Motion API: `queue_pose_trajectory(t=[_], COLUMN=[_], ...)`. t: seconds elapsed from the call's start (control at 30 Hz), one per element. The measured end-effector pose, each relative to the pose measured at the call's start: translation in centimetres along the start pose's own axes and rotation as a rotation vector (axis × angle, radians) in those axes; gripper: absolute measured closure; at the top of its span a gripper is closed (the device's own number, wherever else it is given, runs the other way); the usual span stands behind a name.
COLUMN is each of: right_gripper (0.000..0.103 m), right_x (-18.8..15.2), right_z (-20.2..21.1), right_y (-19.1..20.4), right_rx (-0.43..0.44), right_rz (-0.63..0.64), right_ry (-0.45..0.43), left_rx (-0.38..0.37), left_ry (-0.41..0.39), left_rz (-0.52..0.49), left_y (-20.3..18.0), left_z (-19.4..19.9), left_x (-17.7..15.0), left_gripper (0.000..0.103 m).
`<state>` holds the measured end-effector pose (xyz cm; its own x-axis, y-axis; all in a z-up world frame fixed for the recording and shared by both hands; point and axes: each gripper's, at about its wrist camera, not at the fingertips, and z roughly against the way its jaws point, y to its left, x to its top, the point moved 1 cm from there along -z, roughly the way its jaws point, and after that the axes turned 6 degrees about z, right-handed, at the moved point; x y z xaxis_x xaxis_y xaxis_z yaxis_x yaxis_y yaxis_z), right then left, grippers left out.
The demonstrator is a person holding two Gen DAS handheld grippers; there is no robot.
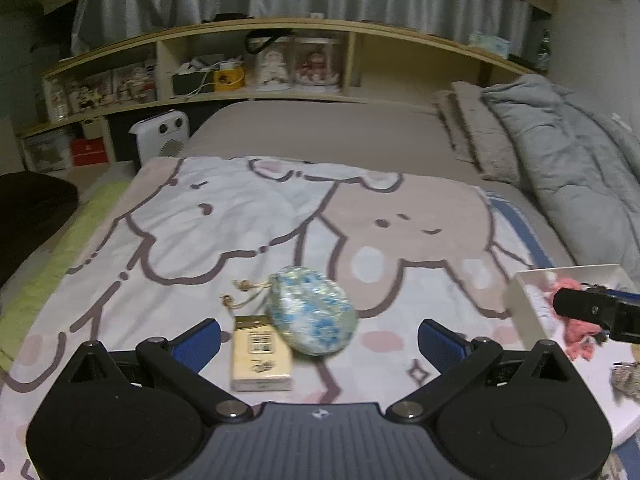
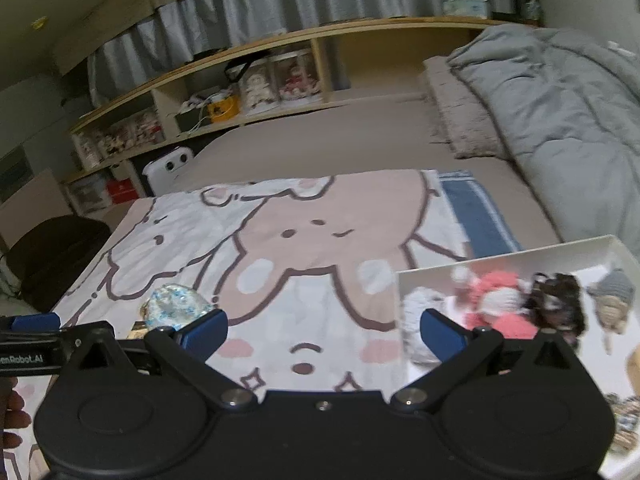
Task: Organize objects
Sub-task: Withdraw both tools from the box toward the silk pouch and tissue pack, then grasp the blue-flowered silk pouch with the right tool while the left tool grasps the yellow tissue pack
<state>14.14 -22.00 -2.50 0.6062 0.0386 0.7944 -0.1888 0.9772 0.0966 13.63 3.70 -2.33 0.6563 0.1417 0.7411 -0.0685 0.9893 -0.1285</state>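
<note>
Fingers (image 1: 200,338) spread — pouch (image 1: 312,312) between

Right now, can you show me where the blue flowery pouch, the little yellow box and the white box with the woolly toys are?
blue flowery pouch (image 1: 312,312): left wrist view, middle of its patterned side.
little yellow box (image 1: 259,354): left wrist view, centre of its top face.
white box (image 2: 500,249): right wrist view, on its far wall.

Bed (image 1: 320,132) — carrying a cartoon-print blanket (image 1: 248,216) | blanket bearing a blue-flowered pouch (image 1: 312,312) touching a cream carton (image 1: 260,356), with a white box (image 2: 500,256) of knitted items sitting at its right | grey duvet (image 1: 568,152) lying bunched along the right edge — beside a folded throw (image 1: 476,136)
</note>
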Motion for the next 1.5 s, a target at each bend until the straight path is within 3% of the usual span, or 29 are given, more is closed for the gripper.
queue_pose_trajectory(t=[0.17,0.37,0.5,0.63,0.97,1.2,1.27,1.3,1.5], right_gripper=[0.0,0.0,0.0,0.0,0.0,0.0,0.007,0.016,0.019], right_x=[0.6,1.3,1.6,1.5,1.2,0.3,0.1,0.0,0.1], right_z=[-2.3,-5.3,-7.8,-10.3,-16.6,-19.2,-19.4,-19.5,-18.6], right_y=[1.5,3.5,4.9,6.4,10.5,12.5,12.7,12.7,11.4], right_rx=[0.04,0.101,0.166,0.212,0.36,0.392,0.393,0.378,0.32], right_rz=[0.026,0.051,0.043,0.043,0.044,0.097,0.092,0.093,0.104], right_ry=[0.01,0.026,0.068,0.112,0.245,0.301,0.292,0.291,0.231], left_rx=[0.031,0.017,0.044,0.024,0.016,0.023,0.012,0.006,0.029], left_ry=[0.028,0.076,0.07,0.069,0.139,0.175,0.193,0.2,0.192], left_rz=[0.021,0.07,0.07,0.072,0.083,0.092,0.104,0.108,0.155], left_y=[1.6,3.6,4.7,5.2,5.9,5.8,5.7,5.6,6.0], left_z=[-1.3,-2.6,-2.9,-3.1,-5.0,-6.5,-7.1,-7.4,-8.6], left_x=[-0.1,-0.3,0.0,0.3,-0.3,-0.8,-1.2,-1.3,-1.9], left_gripper=[0.0,0.0,0.0,0.001,0.01,0.015,0.016,0.017,0.023])
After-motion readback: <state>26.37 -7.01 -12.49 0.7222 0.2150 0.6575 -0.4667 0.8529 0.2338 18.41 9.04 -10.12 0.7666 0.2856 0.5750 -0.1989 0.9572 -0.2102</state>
